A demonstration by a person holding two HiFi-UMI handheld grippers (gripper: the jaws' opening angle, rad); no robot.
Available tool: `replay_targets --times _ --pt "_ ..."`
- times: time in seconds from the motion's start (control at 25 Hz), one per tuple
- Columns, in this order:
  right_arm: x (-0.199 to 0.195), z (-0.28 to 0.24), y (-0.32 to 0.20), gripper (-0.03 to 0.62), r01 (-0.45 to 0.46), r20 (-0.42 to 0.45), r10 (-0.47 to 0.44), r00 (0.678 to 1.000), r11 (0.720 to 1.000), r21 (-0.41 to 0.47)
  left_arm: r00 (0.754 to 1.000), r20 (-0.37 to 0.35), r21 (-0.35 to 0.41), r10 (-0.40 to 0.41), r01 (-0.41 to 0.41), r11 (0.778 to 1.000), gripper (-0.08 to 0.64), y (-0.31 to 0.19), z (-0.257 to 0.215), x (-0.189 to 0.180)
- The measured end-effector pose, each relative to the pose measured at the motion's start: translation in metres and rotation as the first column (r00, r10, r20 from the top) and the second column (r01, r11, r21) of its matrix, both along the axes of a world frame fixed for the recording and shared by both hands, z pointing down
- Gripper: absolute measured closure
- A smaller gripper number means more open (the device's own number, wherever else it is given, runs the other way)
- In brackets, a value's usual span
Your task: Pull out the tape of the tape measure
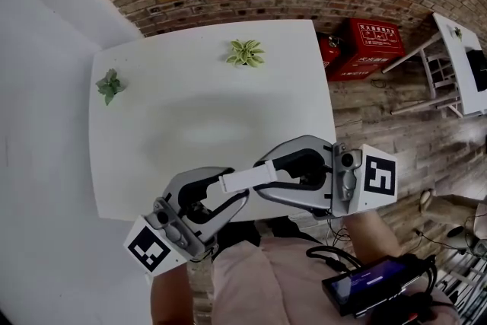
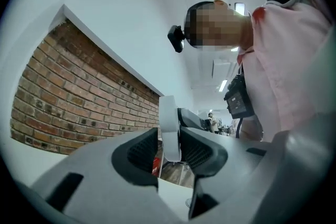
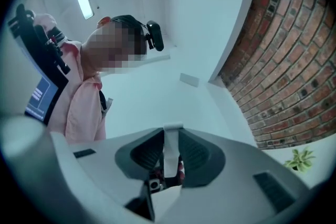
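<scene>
A white strip of tape (image 1: 249,178) bridges my two grippers just in front of my body, past the table's near edge. My right gripper (image 1: 266,175) comes in from the right and is shut on the strip; in the right gripper view both pads press on the tape (image 3: 171,139). My left gripper (image 1: 232,190) reaches up from the lower left. In the left gripper view the tape (image 2: 169,123) stands between its jaws against the right pad (image 2: 197,152), with a thin gap on the left side. A small dark and red object (image 3: 157,178) sits low between the right jaws; I cannot make it out.
Ahead is a white table (image 1: 198,118) with two small potted plants (image 1: 245,52) (image 1: 109,85) near its far edge. Red boxes (image 1: 373,46) stand on the floor by the brick wall at the right. A handheld screen with cables (image 1: 365,281) hangs at my waist.
</scene>
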State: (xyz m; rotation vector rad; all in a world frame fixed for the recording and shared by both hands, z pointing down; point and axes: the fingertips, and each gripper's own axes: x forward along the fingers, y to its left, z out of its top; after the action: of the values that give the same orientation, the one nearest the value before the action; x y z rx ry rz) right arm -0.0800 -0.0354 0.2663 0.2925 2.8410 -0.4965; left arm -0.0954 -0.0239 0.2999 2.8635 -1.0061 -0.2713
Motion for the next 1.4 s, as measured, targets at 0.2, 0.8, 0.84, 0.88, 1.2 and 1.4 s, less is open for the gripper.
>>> replay_targets --times 0.2,0.8,0.84,0.88,1.2,1.4 --pt "-0.001 0.001 0.006 0.495 0.062 -0.038 -0.062 0.997 0.998 0.013 0.999 0.045 -0.007 0.029 -0.029 1.000 0.440 0.006 0.004 0.008" --pt "0.016 -0.025 -0.004 0.404 -0.038 -0.112 0.033 0.993 0.998 -0.041 0.997 0.071 0.030 0.010 -0.013 0.999 0.463 0.010 -0.004 0.003" --pt "0.018 -0.026 -0.006 0.409 -0.053 -0.130 0.046 0.990 0.997 -0.050 0.997 0.077 0.036 0.006 -0.009 0.999 0.463 0.010 -0.006 0.004" --pt "0.020 -0.027 -0.007 0.415 -0.064 -0.146 0.054 0.988 0.996 -0.064 0.997 0.082 0.044 0.003 -0.007 0.999 0.463 0.010 -0.008 0.005" --pt "0.027 -0.021 0.001 0.445 -0.026 -0.257 -0.049 0.965 0.959 -0.281 0.993 0.117 0.084 0.019 -0.029 0.996 0.463 0.014 -0.008 0.014" --pt "0.031 -0.009 -0.005 0.442 -0.064 -0.307 -0.062 0.950 0.921 -0.384 0.988 0.155 0.109 0.021 -0.039 0.993 0.463 0.014 -0.007 0.020"
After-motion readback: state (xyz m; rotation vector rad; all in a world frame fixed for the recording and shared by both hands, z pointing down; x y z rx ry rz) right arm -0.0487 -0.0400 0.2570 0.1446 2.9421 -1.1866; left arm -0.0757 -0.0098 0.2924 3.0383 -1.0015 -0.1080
